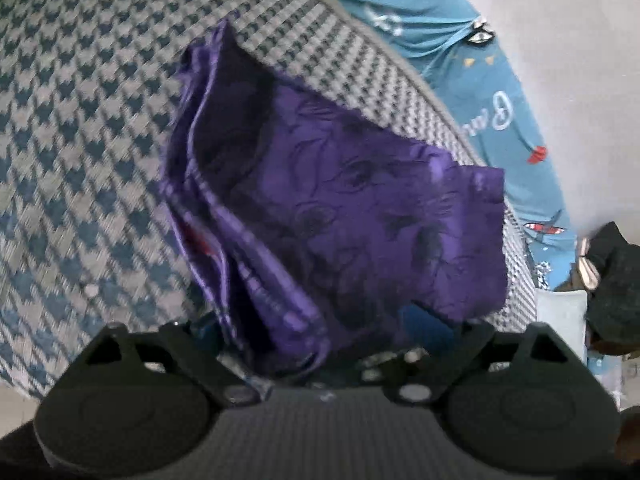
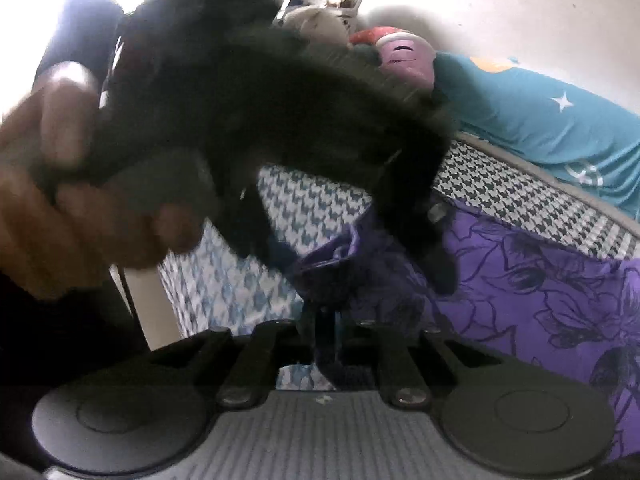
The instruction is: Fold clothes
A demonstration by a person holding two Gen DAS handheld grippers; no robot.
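We log a bed with a houndstooth-patterned cover (image 1: 80,120) in blue-grey and white filling most of the left wrist view; it is the largest surface. Along its far edge lies teal bedding (image 1: 492,92) printed with white script and small red and white figures, against a pale wall. In the right wrist view we see plush toys (image 2: 400,56) near the head of that bedding, one pinkish with a red cap. The task garment, a purple satin cloth with a dark floral print (image 1: 340,220), sits partly gathered on the houndstooth cover, bunched in folds on its left side and flatter toward the right; its near end reaches down to the left gripper (image 1: 320,344). We note the left gripper's jaws standing wide, with the cloth lying between them and no pad visibly pressing on it. The right gripper (image 2: 324,344) has its jaws drawn narrow, pinching a dark bunch of the purple cloth. A hand (image 2: 72,184) holds the left tool's black body, blurred, across the upper right wrist view.
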